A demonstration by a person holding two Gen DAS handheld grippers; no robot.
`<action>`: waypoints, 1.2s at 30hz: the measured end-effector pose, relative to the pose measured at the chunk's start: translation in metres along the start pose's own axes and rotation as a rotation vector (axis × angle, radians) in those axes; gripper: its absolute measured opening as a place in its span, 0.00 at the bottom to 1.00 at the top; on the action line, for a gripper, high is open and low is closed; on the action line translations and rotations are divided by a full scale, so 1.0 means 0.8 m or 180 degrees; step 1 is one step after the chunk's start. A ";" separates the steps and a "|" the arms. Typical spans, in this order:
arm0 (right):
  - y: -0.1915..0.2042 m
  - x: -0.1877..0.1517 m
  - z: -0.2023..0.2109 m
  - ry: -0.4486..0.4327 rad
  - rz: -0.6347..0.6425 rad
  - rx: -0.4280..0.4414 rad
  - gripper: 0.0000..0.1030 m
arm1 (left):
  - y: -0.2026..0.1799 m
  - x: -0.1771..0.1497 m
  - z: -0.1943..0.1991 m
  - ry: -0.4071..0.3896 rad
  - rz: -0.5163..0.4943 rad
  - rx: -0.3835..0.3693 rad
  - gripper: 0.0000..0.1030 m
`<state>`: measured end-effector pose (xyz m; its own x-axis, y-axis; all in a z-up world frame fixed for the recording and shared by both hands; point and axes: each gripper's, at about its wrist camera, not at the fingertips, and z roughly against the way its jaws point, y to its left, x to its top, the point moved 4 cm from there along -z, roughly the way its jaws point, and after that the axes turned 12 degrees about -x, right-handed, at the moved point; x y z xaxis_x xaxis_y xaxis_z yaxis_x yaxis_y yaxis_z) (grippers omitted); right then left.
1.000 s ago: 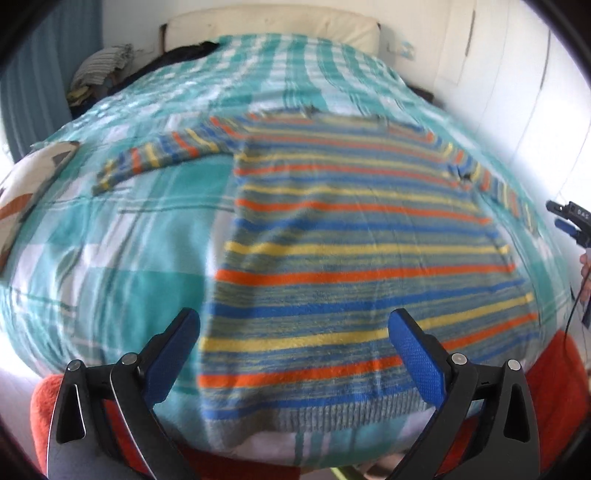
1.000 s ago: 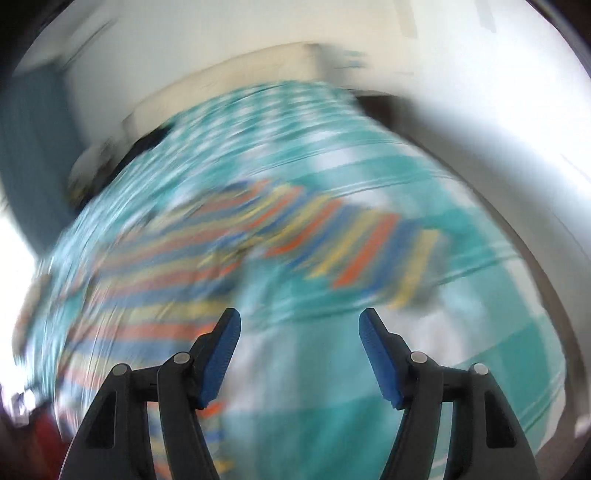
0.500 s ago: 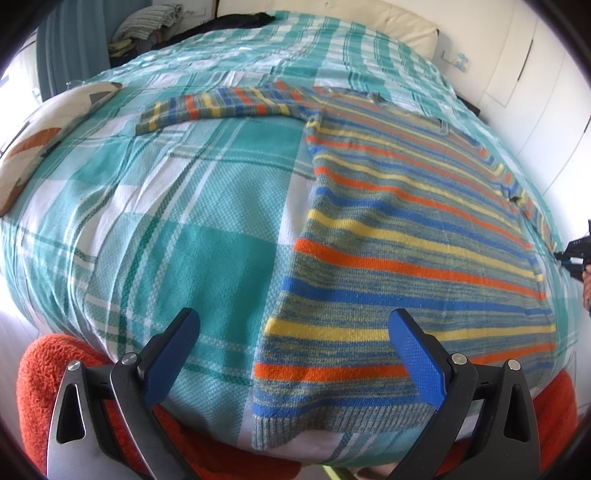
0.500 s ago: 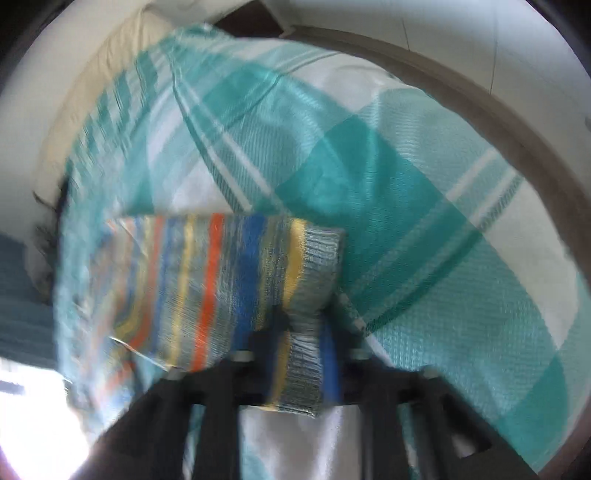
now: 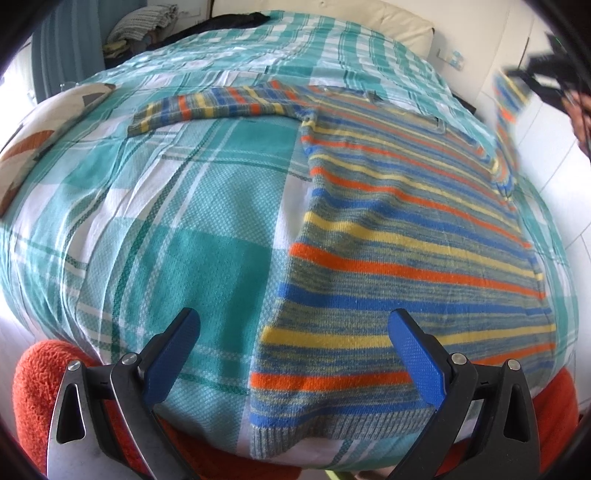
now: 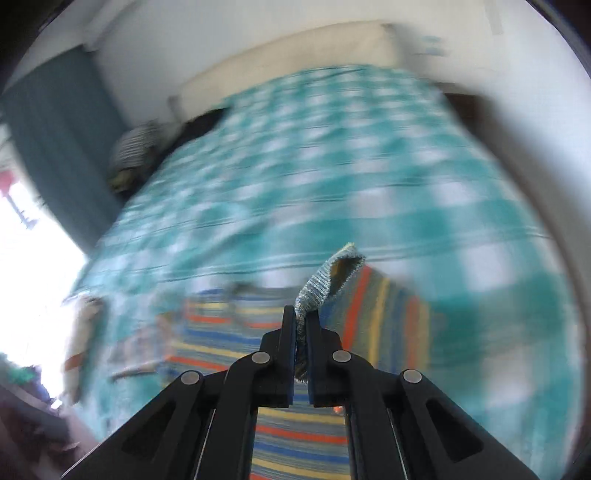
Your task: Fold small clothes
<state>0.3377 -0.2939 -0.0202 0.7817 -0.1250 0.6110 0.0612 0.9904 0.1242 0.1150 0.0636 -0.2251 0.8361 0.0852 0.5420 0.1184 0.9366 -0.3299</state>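
A striped sweater (image 5: 399,236) in blue, orange, yellow and grey lies flat on the bed, hem toward me. Its left sleeve (image 5: 221,105) lies stretched out to the left. My left gripper (image 5: 295,343) is open and empty, hovering over the hem's left corner. My right gripper (image 6: 301,317) is shut on the grey cuff (image 6: 328,277) of the right sleeve and holds it up above the sweater body (image 6: 299,443). In the left wrist view the right gripper (image 5: 546,81) shows blurred at the top right with the lifted sleeve (image 5: 508,107) hanging from it.
A teal and white plaid bedspread (image 5: 155,229) covers the bed. A patterned pillow (image 5: 40,125) lies at the left edge, folded clothes (image 5: 140,29) at the far left corner, a cream headboard (image 5: 388,14) behind. An orange fleece (image 5: 40,376) sits at the near edge.
My right gripper closed on the right sleeve's cuff and lifted it off the bed, swinging over the sweater. My left gripper shifted left toward the hem's left corner, still open.
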 end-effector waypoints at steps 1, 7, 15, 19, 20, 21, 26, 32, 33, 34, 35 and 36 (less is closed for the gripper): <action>0.025 -0.002 -0.017 0.0132 0.0058 0.0262 0.24 | 0.001 -0.001 0.000 0.0009 0.0000 0.0016 0.99; 0.054 -0.034 -0.041 0.0307 0.0020 0.0618 0.63 | 0.015 -0.003 0.006 -0.0035 0.0126 0.0003 0.99; -0.001 -0.103 -0.107 0.0351 0.0908 -0.0653 0.63 | 0.011 -0.003 -0.002 0.0013 0.0151 -0.0011 0.99; -0.026 -0.155 -0.142 0.0634 0.1386 -0.0835 0.61 | 0.004 -0.005 -0.005 0.0059 0.0038 0.0073 0.99; -0.031 -0.161 -0.149 0.0613 0.1410 -0.0923 0.60 | 0.003 -0.006 -0.007 0.0074 0.0021 0.0095 0.99; -0.039 -0.160 -0.154 0.0521 0.1372 -0.1036 0.59 | 0.002 -0.006 -0.008 0.0089 -0.0003 0.0126 0.99; -0.118 -0.163 -0.176 0.0454 0.0903 -0.1559 0.56 | -0.003 -0.009 -0.006 0.0088 -0.0105 0.0213 0.99; -0.119 -0.159 -0.147 0.0369 0.0955 -0.1349 0.60 | -0.002 -0.008 -0.016 0.0154 -0.0085 0.0179 0.99; -0.116 -0.155 -0.139 0.0356 0.0978 -0.1307 0.60 | -0.003 -0.007 -0.016 0.0156 -0.0091 0.0175 0.99; -0.110 -0.151 -0.136 0.0340 0.0981 -0.1252 0.60 | -0.003 -0.007 -0.016 0.0150 -0.0104 0.0176 0.99; -0.105 -0.143 -0.126 0.0292 0.0970 -0.1143 0.60 | -0.004 -0.007 -0.015 0.0140 -0.0119 0.0177 0.99; -0.096 -0.137 -0.120 0.0245 0.0956 -0.1028 0.60 | -0.005 -0.007 -0.015 0.0130 -0.0130 0.0177 0.99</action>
<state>0.3072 -0.3507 -0.1716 0.8376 0.1638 0.5211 0.0055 0.9514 -0.3079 0.1160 0.0553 -0.2359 0.8525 0.0335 0.5217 0.1239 0.9565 -0.2640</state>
